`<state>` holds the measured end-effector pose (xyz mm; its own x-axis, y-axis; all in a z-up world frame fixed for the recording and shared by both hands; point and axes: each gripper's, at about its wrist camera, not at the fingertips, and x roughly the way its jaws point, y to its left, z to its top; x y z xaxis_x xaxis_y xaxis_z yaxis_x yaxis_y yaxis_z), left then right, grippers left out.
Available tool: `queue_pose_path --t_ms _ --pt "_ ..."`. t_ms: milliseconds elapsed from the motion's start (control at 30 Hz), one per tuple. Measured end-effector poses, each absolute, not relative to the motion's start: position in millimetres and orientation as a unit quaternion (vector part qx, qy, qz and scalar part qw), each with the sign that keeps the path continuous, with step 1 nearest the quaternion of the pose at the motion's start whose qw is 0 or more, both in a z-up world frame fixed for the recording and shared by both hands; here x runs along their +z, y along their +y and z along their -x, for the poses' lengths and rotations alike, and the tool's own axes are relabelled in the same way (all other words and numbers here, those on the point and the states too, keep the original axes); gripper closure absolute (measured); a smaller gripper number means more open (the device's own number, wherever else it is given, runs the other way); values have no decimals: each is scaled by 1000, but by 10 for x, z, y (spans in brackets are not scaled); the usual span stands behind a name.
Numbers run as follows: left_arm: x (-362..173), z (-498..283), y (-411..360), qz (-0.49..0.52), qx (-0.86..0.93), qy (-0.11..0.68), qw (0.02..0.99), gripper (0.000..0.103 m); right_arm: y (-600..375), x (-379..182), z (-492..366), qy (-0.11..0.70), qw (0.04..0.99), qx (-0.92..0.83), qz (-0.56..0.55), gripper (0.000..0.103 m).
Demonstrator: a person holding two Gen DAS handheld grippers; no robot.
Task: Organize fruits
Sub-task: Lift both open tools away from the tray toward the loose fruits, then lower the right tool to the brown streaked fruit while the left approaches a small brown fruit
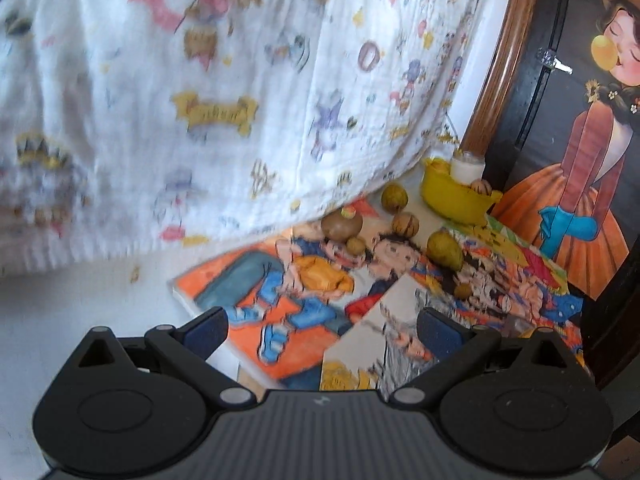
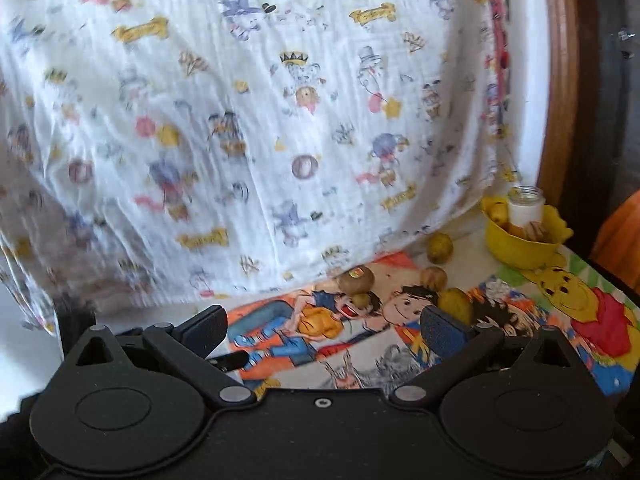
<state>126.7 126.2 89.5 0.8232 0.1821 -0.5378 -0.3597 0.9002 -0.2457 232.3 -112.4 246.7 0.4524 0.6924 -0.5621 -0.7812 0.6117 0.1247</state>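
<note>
With both the left gripper (image 1: 322, 330) and right gripper (image 2: 324, 326) spread apart and holding nothing, the approach looks barely begun: about 6 loose fruits (image 1: 444, 249) lie on the cartoon mat (image 1: 280, 280) near the yellow bowl (image 1: 456, 196), so next comes reaching one.

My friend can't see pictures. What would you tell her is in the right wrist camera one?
The open, empty right gripper hovers over cartoon drawings where several brownish fruits lie loose. A yellow bowl at the far right holds a white jar and more fruit, and a cartoon-printed white cloth hangs behind.
</note>
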Motion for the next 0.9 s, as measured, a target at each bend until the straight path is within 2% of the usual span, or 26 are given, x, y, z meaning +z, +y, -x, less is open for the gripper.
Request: queue_pose_path --t_ms 167,367,733,900 --pt "1026 -1426 1269 183 145 238 943 0 -901 2774 -2827 311 842 432 88 1" --pt "1032 -1760 1232 175 140 240 945 0 -741 2719 -3378 319 831 447 92 1" --pt "776 -2382 1224 153 102 240 953 0 -532 1883 -4173 328 806 473 139 1" --pt "633 -2621 1241 135 102 258 951 0 -509 1461 -4467 358 803 463 115 1"
